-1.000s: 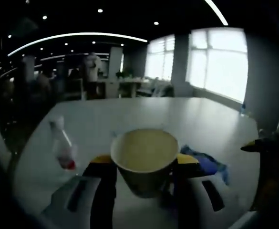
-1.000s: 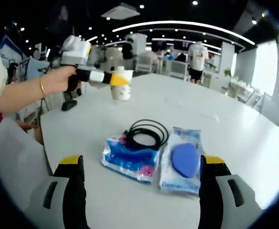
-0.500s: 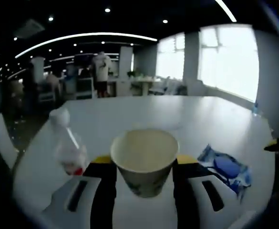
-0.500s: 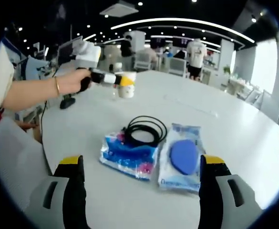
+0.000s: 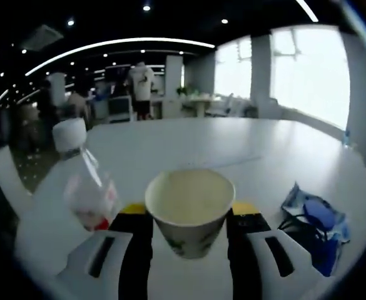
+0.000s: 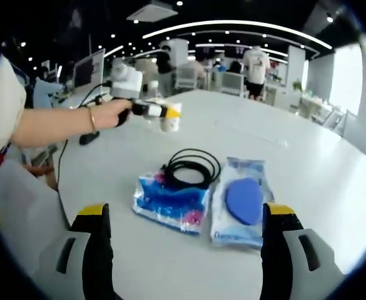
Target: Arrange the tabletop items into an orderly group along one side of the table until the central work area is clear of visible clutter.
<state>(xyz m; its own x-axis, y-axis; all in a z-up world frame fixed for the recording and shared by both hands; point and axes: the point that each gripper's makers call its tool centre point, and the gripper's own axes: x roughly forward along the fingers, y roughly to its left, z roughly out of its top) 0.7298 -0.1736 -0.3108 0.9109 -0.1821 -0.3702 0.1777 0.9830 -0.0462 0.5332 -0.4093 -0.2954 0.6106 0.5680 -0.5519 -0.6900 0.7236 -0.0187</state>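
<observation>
In the left gripper view, the left gripper [image 5: 189, 219] is clamped on a paper cup [image 5: 189, 209], jaws pressing its sides just under the rim. The cup looks empty, so it is light and easily crushed; a gentle hold on the sides suits it. Just left stands a clear plastic bottle [image 5: 86, 184], light and likely slippery, best taken around the body. In the right gripper view, the right gripper [image 6: 186, 219] hangs with jaws apart above the white table [image 6: 308, 169]. Beyond lie two soft plastic packets [image 6: 204, 200] side by side, with a floppy coiled black cable [image 6: 192, 169] on them.
</observation>
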